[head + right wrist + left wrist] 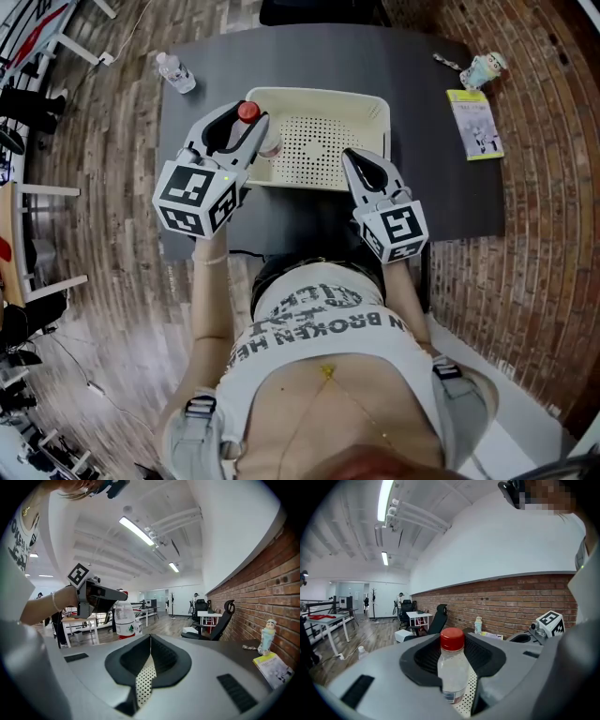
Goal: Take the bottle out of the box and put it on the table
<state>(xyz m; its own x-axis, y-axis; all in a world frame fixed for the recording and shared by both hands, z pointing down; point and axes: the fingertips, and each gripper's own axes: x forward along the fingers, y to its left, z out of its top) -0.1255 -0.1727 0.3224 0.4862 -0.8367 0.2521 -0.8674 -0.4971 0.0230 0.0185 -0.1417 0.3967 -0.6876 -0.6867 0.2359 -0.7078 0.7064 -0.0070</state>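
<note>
Bottle [452, 665] of clear plastic with a red cap, gripped upright between the jaws of the left gripper [248, 127], whose fingers are closed on its upper body just under the cap. It hangs over the left rim of a cream box [319, 94] with a perforated floor, which sits at the middle of a dark grey table [431, 169]; from the right gripper view it looks lifted off the box floor, though whether its base has fully cleared the rim is hard to tell. The right gripper [356, 159] hovers over the box's near right corner with its fingers closed together on nothing. The step in hand appears to be the lift-out: the bottle is held and is at the box's edge but is not yet on the table. The next move would call for carrying it sideways past the left rim, keeping it upright, lowering it onto the bare strip of table along the left edge, and only then spreading the fingers. That strip is narrow, so the bottle should be set down well in from the table's edge. Counted: two bottles, the held one and a second bottle [175, 73] standing at the far left corner of the table; one box; two grippers; one yellow-green booklet [474, 123] and one small figurine [484, 67] near the far right corner.
</note>
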